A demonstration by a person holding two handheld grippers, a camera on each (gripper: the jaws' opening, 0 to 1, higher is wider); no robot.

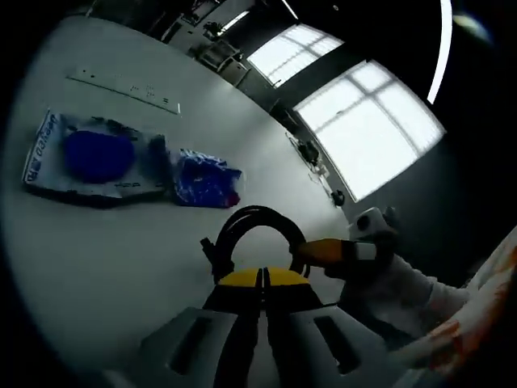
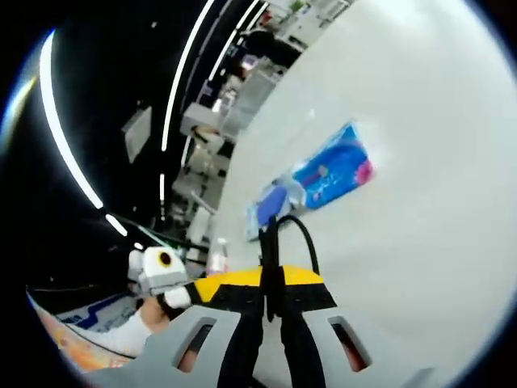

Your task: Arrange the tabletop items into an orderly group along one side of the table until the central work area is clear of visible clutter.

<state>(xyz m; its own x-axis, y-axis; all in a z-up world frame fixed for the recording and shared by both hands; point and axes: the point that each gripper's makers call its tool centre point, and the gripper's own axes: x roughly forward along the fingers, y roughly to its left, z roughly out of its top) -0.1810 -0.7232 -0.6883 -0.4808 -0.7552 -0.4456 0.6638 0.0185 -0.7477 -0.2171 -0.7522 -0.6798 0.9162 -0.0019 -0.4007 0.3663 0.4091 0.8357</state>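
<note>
A coiled black cable loops up just past my left gripper, whose yellow-tipped jaws are shut on its lower part. My right gripper comes in from the right in a white-gloved hand and touches the loop's right end. In the right gripper view the right gripper is shut on the same black cable, which rises from between its jaws. The left gripper sits close at the left. Two blue packs lie on the white table: a large one and a smaller one.
A long white strip lies near the table's far edge. The blue packs lie side by side beyond the cable in the right gripper view. A small bottle stands off the table's edge. Bright windows and desks fill the background.
</note>
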